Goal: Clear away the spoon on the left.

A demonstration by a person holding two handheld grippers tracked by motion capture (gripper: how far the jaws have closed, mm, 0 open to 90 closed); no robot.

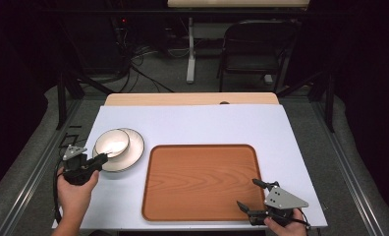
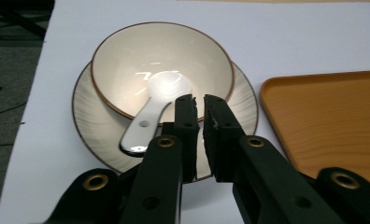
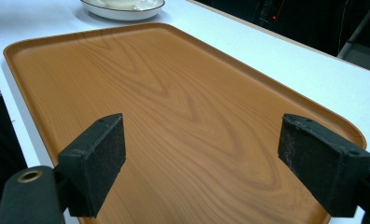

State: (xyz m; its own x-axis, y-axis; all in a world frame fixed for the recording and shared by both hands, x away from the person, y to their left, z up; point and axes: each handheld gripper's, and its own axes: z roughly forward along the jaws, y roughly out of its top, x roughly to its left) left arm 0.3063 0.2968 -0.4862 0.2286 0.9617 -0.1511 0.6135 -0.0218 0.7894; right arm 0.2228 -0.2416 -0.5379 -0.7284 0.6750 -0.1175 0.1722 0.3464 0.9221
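White bowl [image 2: 162, 65], spoon [image 2: 150, 114] inside, on plate [image 2: 92, 126]; centre left of high view, beside wooden tray [image 1: 202, 182]. Left gripper [image 2: 199, 105]: lower left of high view, hand [image 1: 74, 189] behind it, jaws pointing toward bowl, nearly together over its near rim, nothing visibly clamped. Right gripper [image 3: 202, 154]: lower right of high view, jaws wide apart over the tray's corner.

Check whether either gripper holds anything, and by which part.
The left gripper grips the near rim of the bowl on the plate. The right gripper is open over the tray, holding nothing.
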